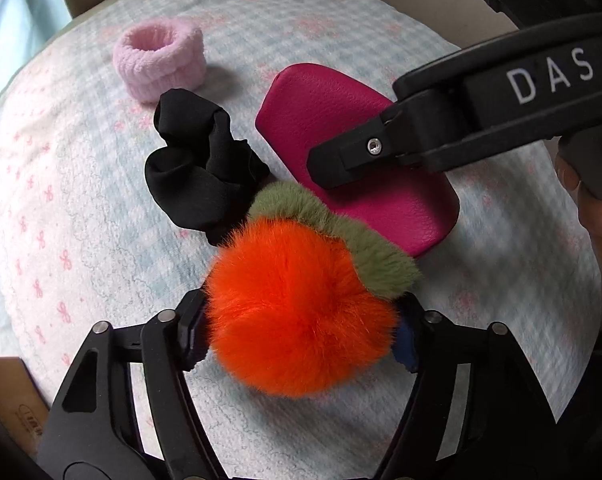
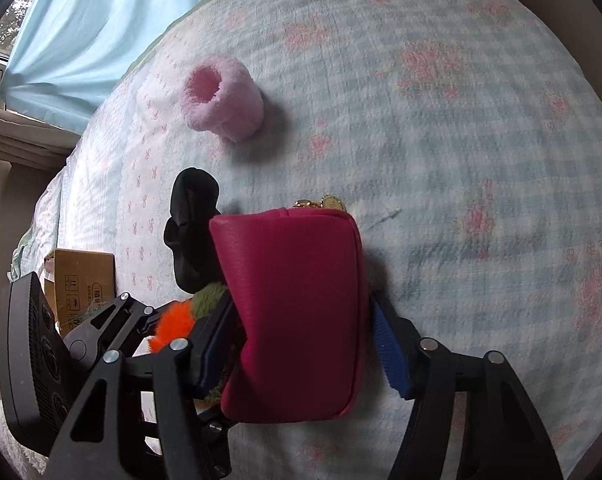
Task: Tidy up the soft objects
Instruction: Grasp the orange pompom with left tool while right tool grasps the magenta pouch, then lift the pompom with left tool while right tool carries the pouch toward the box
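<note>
— So, both set? The left gripper (image 1: 301, 328) has closed on the orange pompom (image 1: 297, 312); the right gripper (image 2: 301, 344) straddles the magenta pouch (image 2: 293, 312) on the bed (image 2: 461, 120).

— Yes. Squeeze gently, lift straight, clear of the black scrunchie (image 1: 197, 168).

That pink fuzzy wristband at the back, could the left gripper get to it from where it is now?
Probably not directly. The left gripper has the orange pompom between its fingers, and the black scrunchie lies between it and the pink wristband. It would likely need to lift over them.
</note>
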Demonstrator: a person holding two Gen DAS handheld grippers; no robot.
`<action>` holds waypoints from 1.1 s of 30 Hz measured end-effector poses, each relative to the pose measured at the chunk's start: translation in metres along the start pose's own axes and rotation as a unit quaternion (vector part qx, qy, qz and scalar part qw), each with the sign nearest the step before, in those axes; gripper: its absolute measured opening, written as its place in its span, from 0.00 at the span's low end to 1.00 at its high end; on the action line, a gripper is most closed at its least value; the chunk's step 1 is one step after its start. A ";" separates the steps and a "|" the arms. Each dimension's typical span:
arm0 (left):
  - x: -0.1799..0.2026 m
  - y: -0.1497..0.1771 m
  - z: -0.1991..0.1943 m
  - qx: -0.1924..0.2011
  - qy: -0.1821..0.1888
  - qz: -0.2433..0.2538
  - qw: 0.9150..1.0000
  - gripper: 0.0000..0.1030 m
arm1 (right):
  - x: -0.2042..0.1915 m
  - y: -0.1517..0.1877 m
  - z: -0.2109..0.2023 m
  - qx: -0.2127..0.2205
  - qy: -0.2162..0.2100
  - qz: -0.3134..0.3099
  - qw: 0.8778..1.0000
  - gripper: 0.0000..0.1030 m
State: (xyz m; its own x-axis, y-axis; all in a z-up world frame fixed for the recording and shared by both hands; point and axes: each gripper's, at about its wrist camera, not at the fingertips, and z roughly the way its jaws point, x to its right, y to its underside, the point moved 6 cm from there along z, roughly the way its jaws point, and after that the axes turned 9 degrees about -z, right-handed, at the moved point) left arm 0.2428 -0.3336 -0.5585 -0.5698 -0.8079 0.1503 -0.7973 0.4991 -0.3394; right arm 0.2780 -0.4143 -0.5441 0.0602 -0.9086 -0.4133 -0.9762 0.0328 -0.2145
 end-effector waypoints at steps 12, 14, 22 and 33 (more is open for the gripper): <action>0.000 -0.013 0.001 0.013 -0.012 0.001 1.000 0.33 | 0.001 0.002 -0.005 0.006 0.019 -0.016 1.000 0.40; 0.000 -0.014 -0.001 0.017 -0.014 0.002 1.000 0.32 | 0.000 0.003 -0.008 0.010 0.021 -0.016 1.000 0.38; -0.001 -0.005 -0.029 0.038 -0.017 -0.001 0.999 0.32 | -0.003 0.006 -0.021 0.026 0.026 -0.013 0.999 0.34; -0.008 -0.009 -0.095 0.082 -0.020 -0.015 0.996 0.32 | -0.028 0.000 -0.084 0.067 0.053 -0.014 0.996 0.33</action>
State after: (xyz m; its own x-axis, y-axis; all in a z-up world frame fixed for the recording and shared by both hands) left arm 0.2357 -0.3018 -0.4688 -0.5350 -0.8353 0.1266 -0.7686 0.4190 -0.4834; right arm 0.2586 -0.4237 -0.4585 0.0570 -0.9483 -0.3121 -0.9374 0.0568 -0.3436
